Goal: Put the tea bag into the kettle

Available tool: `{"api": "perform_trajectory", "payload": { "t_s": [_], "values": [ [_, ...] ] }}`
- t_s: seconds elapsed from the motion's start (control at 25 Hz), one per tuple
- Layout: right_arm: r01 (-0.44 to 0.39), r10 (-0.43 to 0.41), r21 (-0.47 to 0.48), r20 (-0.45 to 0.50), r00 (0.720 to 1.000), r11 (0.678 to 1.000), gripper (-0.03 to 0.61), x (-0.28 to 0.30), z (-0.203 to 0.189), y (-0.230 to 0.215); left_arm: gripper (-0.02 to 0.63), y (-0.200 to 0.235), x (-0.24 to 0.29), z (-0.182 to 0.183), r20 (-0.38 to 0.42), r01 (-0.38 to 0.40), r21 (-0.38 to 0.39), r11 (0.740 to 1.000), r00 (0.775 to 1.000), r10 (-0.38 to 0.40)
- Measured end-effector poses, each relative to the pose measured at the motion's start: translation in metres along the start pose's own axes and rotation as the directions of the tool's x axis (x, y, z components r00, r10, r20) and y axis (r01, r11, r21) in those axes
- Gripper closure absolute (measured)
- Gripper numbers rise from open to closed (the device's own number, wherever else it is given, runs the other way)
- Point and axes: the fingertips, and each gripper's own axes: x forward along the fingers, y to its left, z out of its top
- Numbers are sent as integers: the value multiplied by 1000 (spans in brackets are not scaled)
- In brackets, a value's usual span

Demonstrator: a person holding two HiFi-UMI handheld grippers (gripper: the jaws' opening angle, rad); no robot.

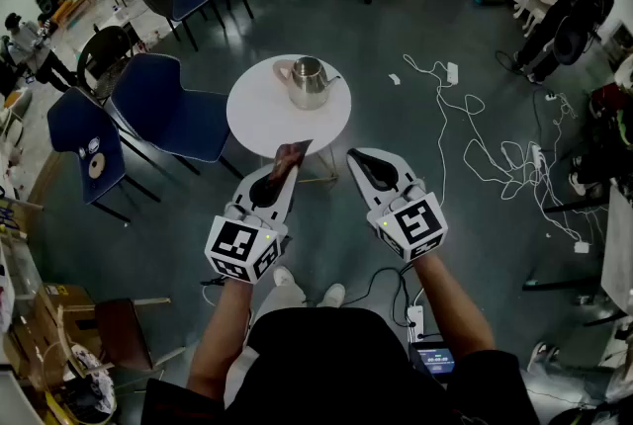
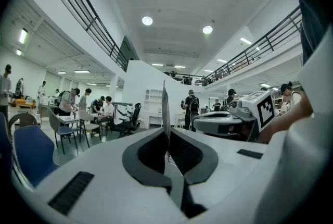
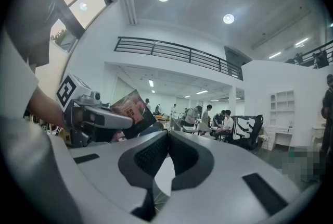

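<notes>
Tea bag (image 1: 293, 152): flat sachet pinched in left gripper (image 1: 281, 176), jaws closed on its lower edge, rest sticking out past tips, centre of head view. Left gripper view shows it edge-on between the jaws. Right gripper (image 1: 360, 159) just right of it, jaws together, nothing in them. Kettle (image 1: 309, 82) upper centre on round white table (image 1: 259, 117), well apart from bag. Progress: pickup done; carry to kettle and drop-in left. Sachet looks sealed, can't confirm. Kettle lid state unclear.
</notes>
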Motion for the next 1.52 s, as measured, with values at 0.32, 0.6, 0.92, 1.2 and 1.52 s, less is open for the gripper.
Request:
{"api": "perform_trajectory", "payload": {
  "t_s": [0.32,0.6,0.92,1.2,1.52],
  "values": [
    [-14,12,32,33,999,999,560,-20,-4,14,598,-20,-14,-9,-8,-8,4,1000,1000,8],
    [-16,15,49,37,999,999,560,-26,-9,9,598,-34,-14,6,15,-12,34,999,1000,11],
    [0,-2,57,29,1000,998,560,-13,-14,-8,598,-21,3,12,27,1,33,999,1000,-2],
    [15,-16,59,22,1000,998,560,16,-12,-25,598,8,21,17,31,10,26,1000,999,-11],
    [16,-16,61,9,1000,998,560,60,-14,-46,598,47,49,19,27,15,16,1000,1000,-16]
  ]
}}
